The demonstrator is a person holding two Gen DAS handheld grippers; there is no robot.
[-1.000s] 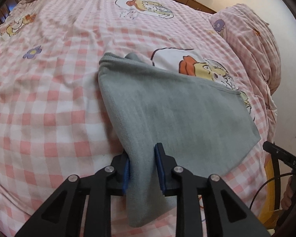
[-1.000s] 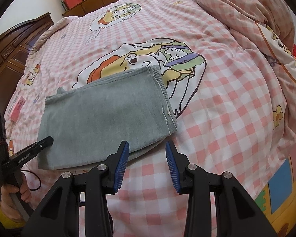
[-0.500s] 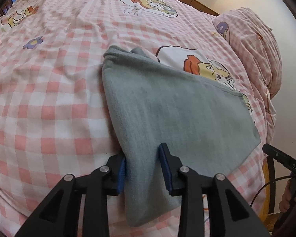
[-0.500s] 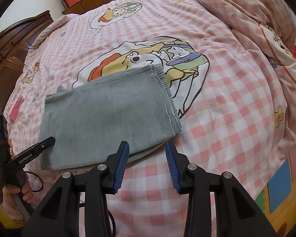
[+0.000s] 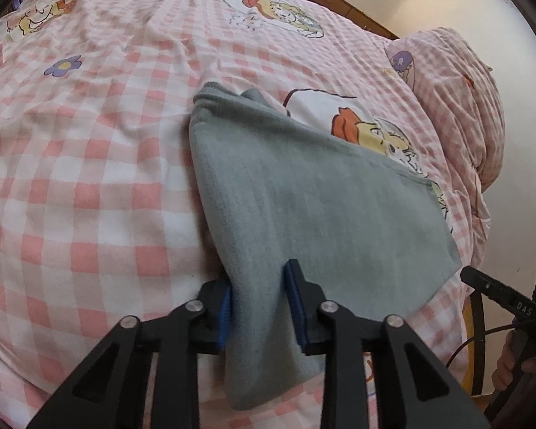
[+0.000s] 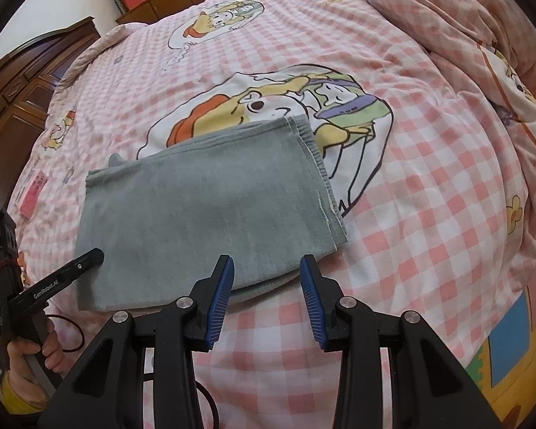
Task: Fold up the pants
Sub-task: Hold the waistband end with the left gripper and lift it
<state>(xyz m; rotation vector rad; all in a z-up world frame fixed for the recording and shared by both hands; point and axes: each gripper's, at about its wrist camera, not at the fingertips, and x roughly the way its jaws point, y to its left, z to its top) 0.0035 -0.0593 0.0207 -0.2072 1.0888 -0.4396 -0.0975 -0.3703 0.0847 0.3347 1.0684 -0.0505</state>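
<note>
Pink checked bedspread [image 5: 89, 178] under grey folded pants [image 5: 303, 207], left claw [image 5: 259, 304] pinching their corner, right claw [image 6: 266, 296] open, empty.

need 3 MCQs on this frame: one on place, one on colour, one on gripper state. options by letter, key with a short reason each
1. Where do the folded pants lie?
A. On a wooden floor
B. On the pink checked bedspread
C. On a chair

2. What colour are the pants?
A. Grey-green
B. Bright red
C. Black

3. How does the right gripper stand?
A. Shut on the pants
B. Shut on a pillow
C. Open, with the near edge of the pants between its fingers

Key:
1. B, since the right wrist view shows the pants flat on the checked spread, partly over a cartoon print.
2. A, as the cloth reads muted grey-green in both views.
3. C, since the blue pads sit well apart with no cloth pinched. By contrast, the left gripper has a fold of the pants filling the space between its fingers.
</note>
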